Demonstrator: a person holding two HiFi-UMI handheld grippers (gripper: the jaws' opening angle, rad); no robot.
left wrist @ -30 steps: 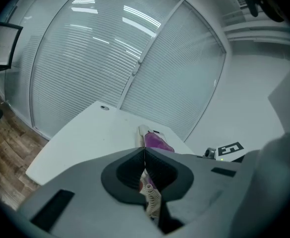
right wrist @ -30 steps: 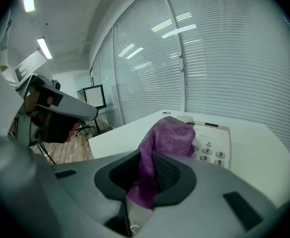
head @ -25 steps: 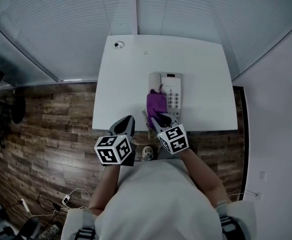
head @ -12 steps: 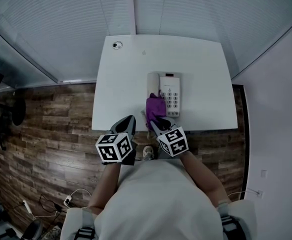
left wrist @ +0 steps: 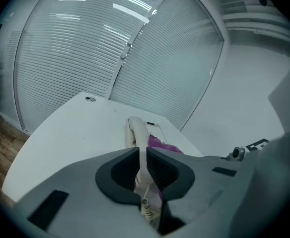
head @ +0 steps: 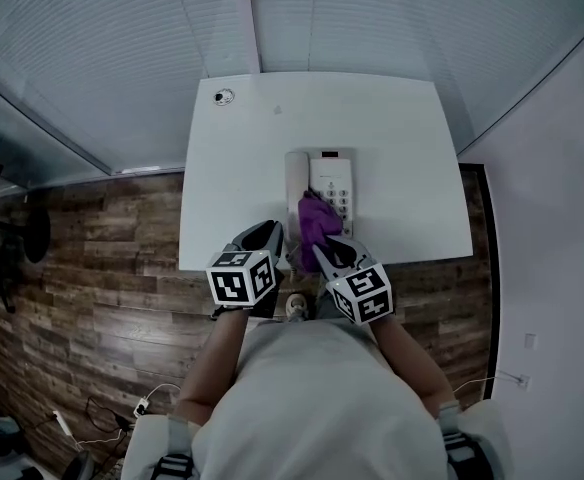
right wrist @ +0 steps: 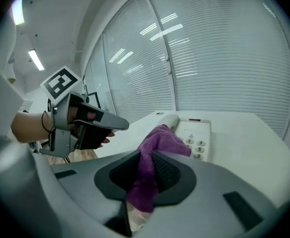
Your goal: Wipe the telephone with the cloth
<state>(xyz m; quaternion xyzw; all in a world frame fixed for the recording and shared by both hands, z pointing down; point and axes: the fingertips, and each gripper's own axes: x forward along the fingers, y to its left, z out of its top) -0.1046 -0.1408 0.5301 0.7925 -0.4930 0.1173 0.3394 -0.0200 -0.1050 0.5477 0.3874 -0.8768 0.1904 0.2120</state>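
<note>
Clamping the cloth [head: 317, 218], the right gripper [right wrist: 146, 168] holds it against the telephone [head: 331, 175].

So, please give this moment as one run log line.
left gripper shut | right gripper shut on cloth | cloth draped on phone

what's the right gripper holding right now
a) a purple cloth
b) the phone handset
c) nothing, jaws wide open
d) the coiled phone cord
a: in the right gripper view, the right gripper has its jaws closed on the purple cloth, whose free end reaches forward onto the telephone.
</note>
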